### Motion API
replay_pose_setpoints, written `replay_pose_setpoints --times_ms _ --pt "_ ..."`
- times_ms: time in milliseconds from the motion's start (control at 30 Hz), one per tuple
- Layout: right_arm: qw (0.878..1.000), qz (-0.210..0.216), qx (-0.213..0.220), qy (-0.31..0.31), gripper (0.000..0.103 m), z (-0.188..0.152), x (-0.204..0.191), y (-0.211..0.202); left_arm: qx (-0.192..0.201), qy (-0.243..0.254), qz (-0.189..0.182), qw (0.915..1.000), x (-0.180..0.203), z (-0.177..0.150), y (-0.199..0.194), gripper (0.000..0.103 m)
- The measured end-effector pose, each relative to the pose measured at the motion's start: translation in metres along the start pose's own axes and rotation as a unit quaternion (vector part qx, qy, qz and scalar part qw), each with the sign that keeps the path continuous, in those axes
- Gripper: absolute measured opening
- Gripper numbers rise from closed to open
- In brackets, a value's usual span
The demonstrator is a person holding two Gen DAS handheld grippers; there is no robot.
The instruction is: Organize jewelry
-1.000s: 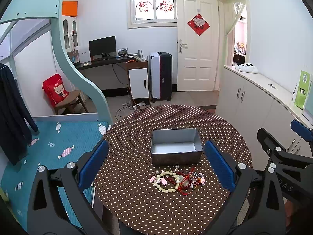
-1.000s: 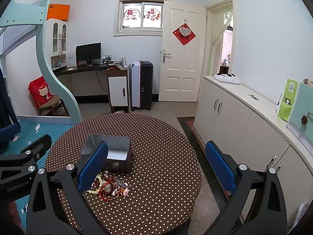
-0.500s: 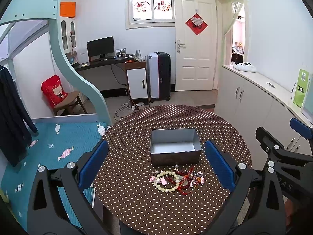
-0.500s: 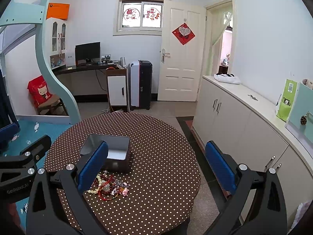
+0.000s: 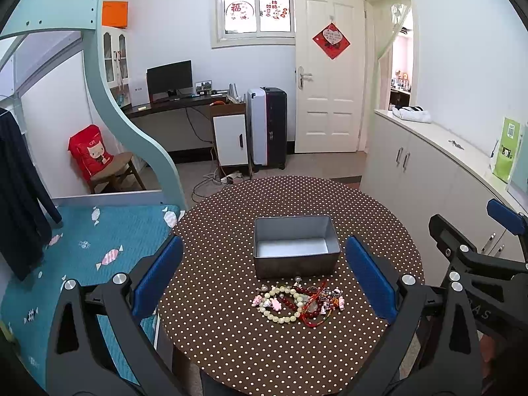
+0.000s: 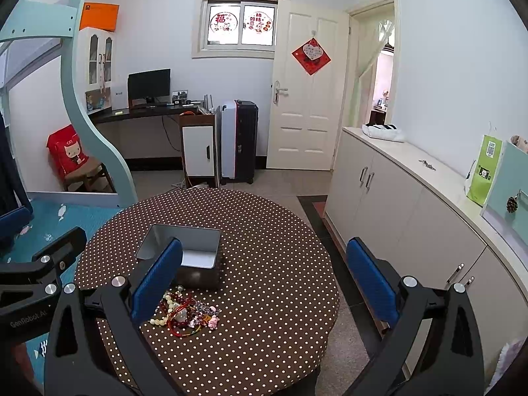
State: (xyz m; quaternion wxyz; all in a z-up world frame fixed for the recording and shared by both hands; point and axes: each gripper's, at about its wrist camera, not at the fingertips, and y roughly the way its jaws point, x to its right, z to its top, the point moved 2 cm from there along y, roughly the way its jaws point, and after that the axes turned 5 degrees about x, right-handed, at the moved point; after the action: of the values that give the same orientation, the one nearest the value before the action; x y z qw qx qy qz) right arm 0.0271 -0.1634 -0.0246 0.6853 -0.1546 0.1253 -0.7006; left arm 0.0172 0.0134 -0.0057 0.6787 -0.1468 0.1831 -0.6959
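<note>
Both of my tools hang above the near edge of the round bench (image 5: 211,336). My left gripper (image 5: 264,280) is spread wide with nothing between its blue pads, and my right gripper (image 6: 264,283) is just as wide and just as empty.

Nearest to me on the bench lies the jewelry (image 5: 298,302), a small tangled heap: a bracelet of pale round beads (image 5: 280,310), dark red beads, a red cord (image 5: 316,316) and some little pink charms. In the left view it sits between my left gripper's pads, well below them. I judge the heap light and limp; the strands will sag and slide, and one piece will likely drag its neighbours along. The beads look hard and smooth, so they may slip from the pads. I would pinch the pale bracelet at its outer loop, where it lies clear of the red cord, not the knotted middle.

Just behind the heap stands an open metal tin (image 5: 295,250), grey, straight-walled, with nothing visible inside. It seems the natural place for the pieces.

The bench wears a brown cloth with white dots (image 6: 270,250), soft enough to bunch if I scrape it.

Farther off are a bed with a teal sheet (image 5: 99,241) on the left, pale cabinets (image 6: 396,198) on the right, then a desk with a monitor (image 5: 170,77), a suitcase (image 5: 267,125) and a white door (image 5: 326,89).
</note>
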Motion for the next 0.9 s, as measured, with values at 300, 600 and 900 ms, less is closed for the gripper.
replay_pose_setpoints --times_ms 300,600,900 --pt "1.000 0.008 -0.026 -0.002 0.096 -0.006 -0.005 0.016 -0.028 -0.009 -0.004 0.9996 -0.006 -0.007 0.018 0.099" --pt "0.995 0.032 -0.095 -0.006 0.096 -0.035 -0.017 0.052 -0.091 -0.019 -0.006 0.9957 -0.019 -0.035 0.057 0.099" --pt "0.979 0.060 -0.193 0.011 0.096 -0.075 -0.022 0.102 -0.175 -0.026 0.002 0.9843 -0.038 -0.077 0.111 0.098"
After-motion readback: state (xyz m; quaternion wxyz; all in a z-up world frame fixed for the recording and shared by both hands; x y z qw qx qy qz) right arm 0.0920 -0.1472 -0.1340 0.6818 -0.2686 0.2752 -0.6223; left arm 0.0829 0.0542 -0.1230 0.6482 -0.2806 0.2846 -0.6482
